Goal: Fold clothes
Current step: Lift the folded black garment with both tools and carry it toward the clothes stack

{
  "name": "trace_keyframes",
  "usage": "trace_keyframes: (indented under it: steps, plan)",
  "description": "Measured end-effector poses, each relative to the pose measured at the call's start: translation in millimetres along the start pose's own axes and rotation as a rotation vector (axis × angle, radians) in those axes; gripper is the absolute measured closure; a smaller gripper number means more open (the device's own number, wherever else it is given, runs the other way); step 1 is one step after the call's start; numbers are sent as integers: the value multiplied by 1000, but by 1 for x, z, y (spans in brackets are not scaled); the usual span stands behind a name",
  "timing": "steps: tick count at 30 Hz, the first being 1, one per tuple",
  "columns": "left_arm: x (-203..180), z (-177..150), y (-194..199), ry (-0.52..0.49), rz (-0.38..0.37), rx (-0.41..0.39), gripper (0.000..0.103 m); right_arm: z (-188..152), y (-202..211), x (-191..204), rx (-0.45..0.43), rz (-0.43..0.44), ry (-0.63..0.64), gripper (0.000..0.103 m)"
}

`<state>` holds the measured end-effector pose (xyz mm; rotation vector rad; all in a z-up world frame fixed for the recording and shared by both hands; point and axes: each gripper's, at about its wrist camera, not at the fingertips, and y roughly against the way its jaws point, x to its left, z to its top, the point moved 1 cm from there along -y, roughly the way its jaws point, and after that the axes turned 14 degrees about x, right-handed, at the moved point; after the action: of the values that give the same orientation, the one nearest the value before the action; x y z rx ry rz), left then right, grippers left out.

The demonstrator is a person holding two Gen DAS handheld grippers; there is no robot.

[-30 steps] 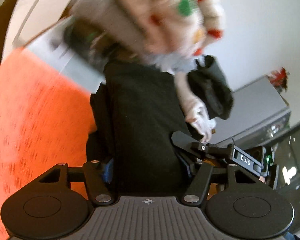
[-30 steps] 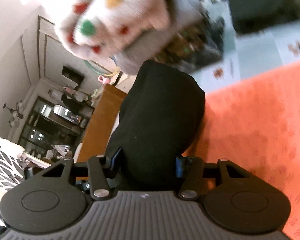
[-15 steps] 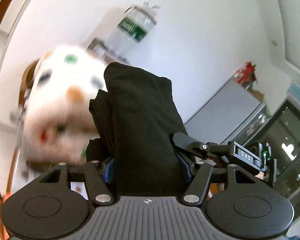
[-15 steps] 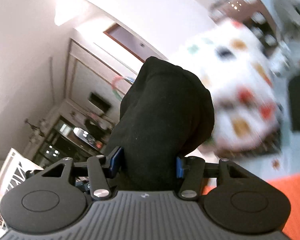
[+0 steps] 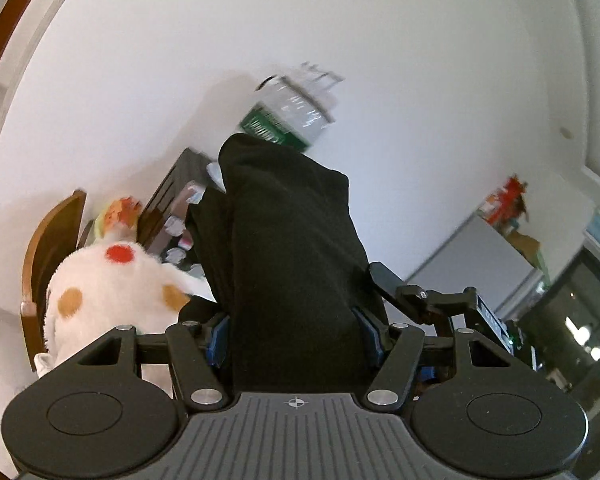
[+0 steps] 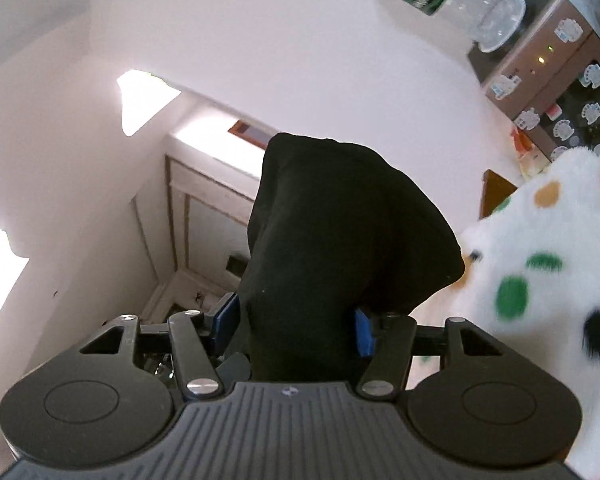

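Observation:
A black garment (image 5: 292, 248) is bunched between the blue pads of my left gripper (image 5: 292, 332), which is shut on it and tilted up toward the wall. My right gripper (image 6: 296, 328) is shut on another part of the same black garment (image 6: 340, 232), also held high. A fluffy white garment with coloured dots hangs low at the left in the left wrist view (image 5: 108, 292) and at the right edge in the right wrist view (image 6: 540, 292). The table surface is out of sight in both views.
A water dispenser bottle (image 5: 296, 112) stands on a brown cabinet (image 6: 556, 80) against the white wall. A wooden chair back (image 5: 48, 248) is at the left. A grey fridge (image 5: 488, 256) and a dark glass cabinet (image 5: 572, 312) are at the right.
Both grippers have swung upward with the black garment. The orange surface has left both views. The dotted white garment has dropped from the top of the views to the sides.

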<state>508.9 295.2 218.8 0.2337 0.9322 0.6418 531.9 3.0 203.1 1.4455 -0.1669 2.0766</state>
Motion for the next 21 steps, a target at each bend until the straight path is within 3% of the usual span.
trace_keyframes:
  steps: [3, 6, 9, 13, 15, 19, 21]
  plan:
    - [33, 0, -42, 48, 33, 31, 37, 28, -23, -29, 0, -27, -29, 37]
    - [63, -6, -72, 60, 103, 43, 37, 34, -32, -60, 3, -166, 18, 37]
    - [86, -12, -81, 90, 62, 1, 35, 35, -31, -75, -7, -262, 95, 35]
    - [89, -13, -77, 93, 24, -19, 34, 33, -32, -81, -15, -298, 170, 29]
    - [84, -12, -75, 77, 22, -20, 34, 32, -31, -83, -16, -310, 191, 28]
    - [67, -6, -75, 59, 12, -12, 45, 25, -25, -83, 5, -155, 118, 36]
    - [53, -3, -73, 56, -8, -15, 49, 16, -19, -72, -2, -150, 138, 36]
